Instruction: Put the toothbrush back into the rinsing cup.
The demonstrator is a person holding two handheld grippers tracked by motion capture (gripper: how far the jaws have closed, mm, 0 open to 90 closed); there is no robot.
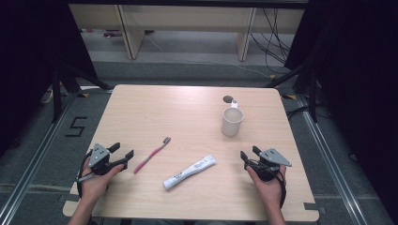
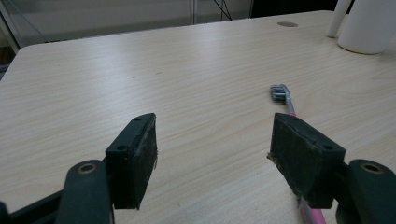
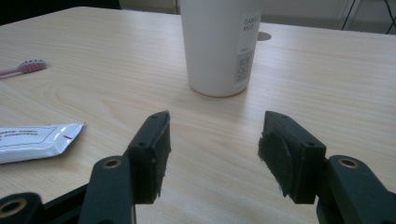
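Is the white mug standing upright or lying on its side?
Upright. The mug stands on its base on the table, with its round opening facing up.

A black "5" (image 1: 76,127) is marked on the floor left of the table. The white mug's (image 3: 219,44) label reads "MUG", above smaller lines too small to read and a square code. Print on the toothpaste tube (image 3: 35,140) is too blurred to read.
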